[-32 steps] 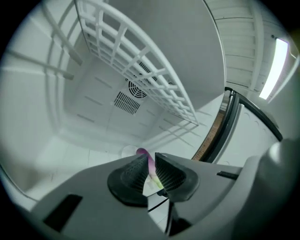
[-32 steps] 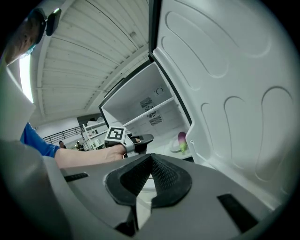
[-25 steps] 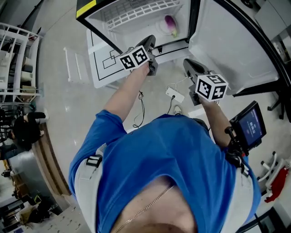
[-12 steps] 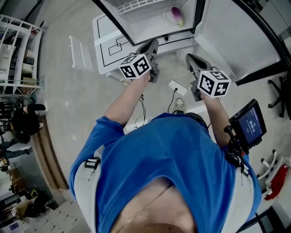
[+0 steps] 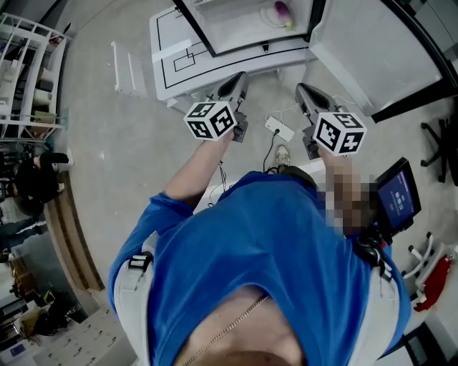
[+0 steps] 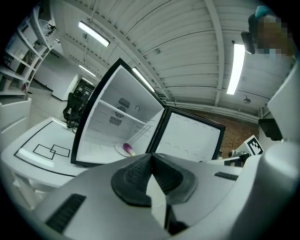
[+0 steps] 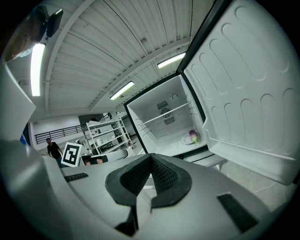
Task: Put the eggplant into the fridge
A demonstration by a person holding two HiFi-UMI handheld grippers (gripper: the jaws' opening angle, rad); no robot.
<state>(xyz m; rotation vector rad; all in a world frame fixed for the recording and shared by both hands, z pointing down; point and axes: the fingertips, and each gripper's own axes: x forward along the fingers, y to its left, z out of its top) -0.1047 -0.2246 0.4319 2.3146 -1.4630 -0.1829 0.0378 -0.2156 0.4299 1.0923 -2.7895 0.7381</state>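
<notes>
- Small purple eggplant with green stalk end (image 5: 283, 10) lies on a small white plate (image 6: 117, 148), on the floor of the open white fridge with black frame (image 5: 236, 32), far right corner. It is already inside, so the placing looks done.
- Left gripper (image 5: 232, 82): pads pressed together, nothing between them. It is held near the person, well apart from the fridge.
- Right gripper (image 5: 308, 93): the same, closed and empty.
- Handling, judged: light and firm, with glossy skin likely to slip and easy to dent. Best hold is across the thick mid-body with moderate squeeze, not the tapered stalk end.
</notes>
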